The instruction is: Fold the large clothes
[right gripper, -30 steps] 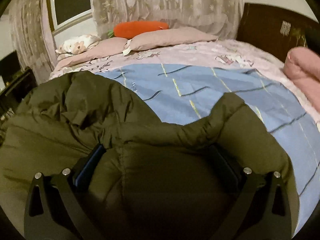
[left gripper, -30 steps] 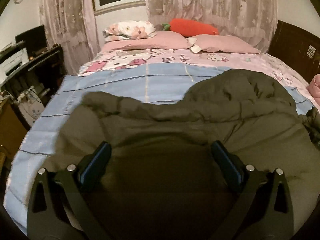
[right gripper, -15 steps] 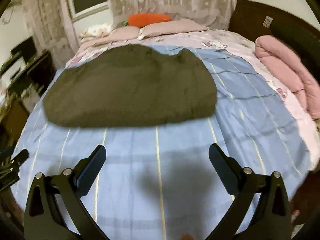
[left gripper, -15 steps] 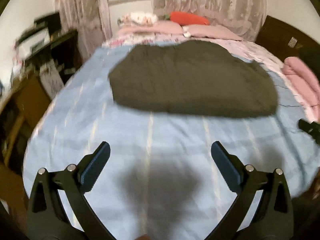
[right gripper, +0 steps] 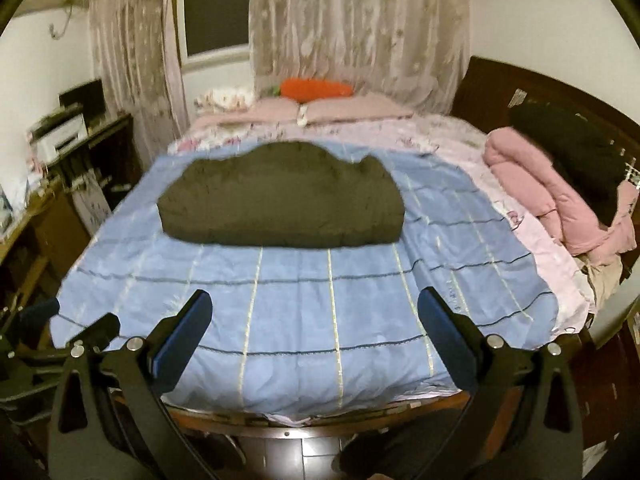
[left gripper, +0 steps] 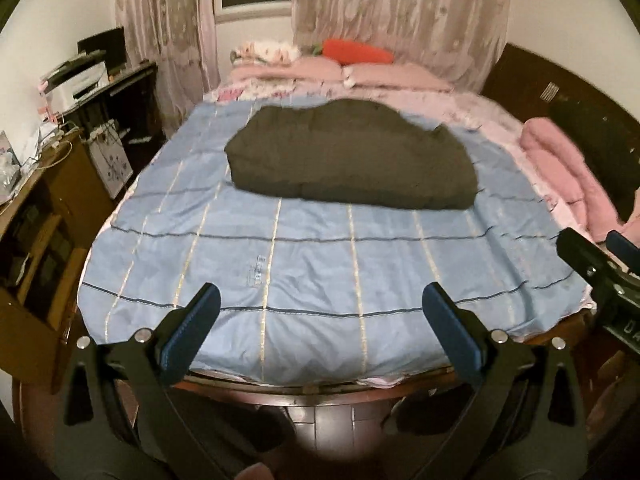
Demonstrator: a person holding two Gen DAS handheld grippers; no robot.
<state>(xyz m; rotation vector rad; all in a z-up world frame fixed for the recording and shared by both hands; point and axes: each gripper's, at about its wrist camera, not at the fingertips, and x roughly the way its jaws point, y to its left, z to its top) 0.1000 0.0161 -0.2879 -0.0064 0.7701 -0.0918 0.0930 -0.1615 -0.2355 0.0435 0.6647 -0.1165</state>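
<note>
Jacket [left gripper: 352, 164] lay folded into a thick dark-olive bundle on the blue sheet [left gripper: 312, 272], toward the far half of the bed and well apart from both tools; its near edge ran straight, which suggests the fold was finished and the piece left to rest. The left gripper [left gripper: 320, 320] hung over the foot of the bed with its jaws wide and nothing between them. The right gripper [right gripper: 316, 320] was likewise spread wide and empty, held beside the left one, so each showed at the edge of the other's view. Such a stance, back from the mattress, fits a pause after letting go. A pink quilt [right gripper: 536, 196] lay rolled at the right edge. Pillows [right gripper: 340, 110] and an orange cushion [right gripper: 316, 88] sat at the head. Motion blur softened the jacket's seams, so sleeves and hood could not be told apart, and the bundle's underside was hidden.
</note>
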